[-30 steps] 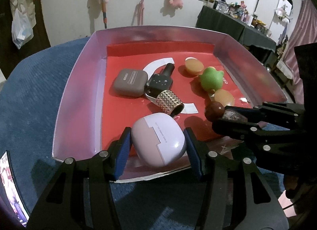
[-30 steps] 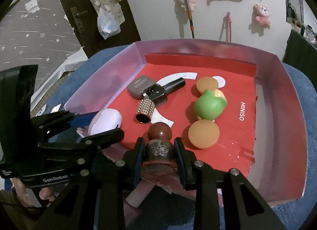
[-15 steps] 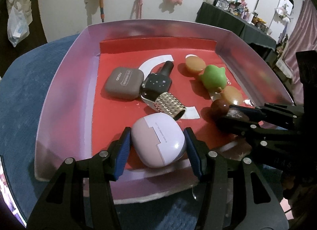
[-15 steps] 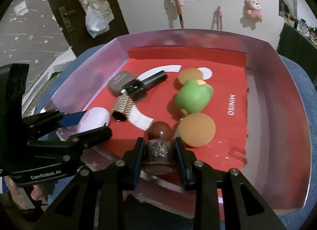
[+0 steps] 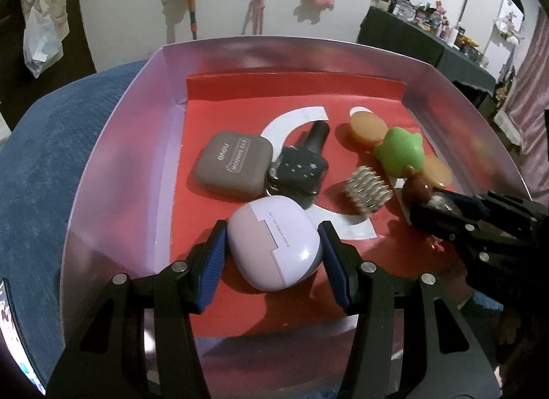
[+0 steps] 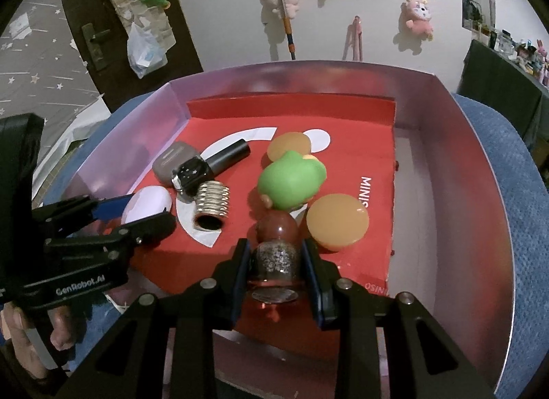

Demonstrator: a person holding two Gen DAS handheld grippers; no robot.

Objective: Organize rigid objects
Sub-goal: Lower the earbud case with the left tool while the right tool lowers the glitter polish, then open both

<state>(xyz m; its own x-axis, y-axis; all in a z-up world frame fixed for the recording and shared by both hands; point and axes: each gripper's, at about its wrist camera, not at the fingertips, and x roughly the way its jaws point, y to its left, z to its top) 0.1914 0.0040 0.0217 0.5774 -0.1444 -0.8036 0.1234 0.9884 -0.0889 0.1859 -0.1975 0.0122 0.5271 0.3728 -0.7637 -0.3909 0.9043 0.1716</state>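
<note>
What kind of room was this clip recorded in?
Most likely a lived-in home room, perhaps a bedroom: a pink plush toy hangs on the white wall, a dark-clothed side table crowded with small bottles and trinkets stands nearby, and a dark wooden door.

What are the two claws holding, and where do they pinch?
Left claw pinches the lilac case by its sides. Right claw pinches the brown bottle around its body.

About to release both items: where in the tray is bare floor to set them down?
Freest: the strip along the tray's right wall, right of the orange discs. Also the red floor beside the left wall, in front of the brown case. The middle is crowded: green toy, studded cylinder.
</note>
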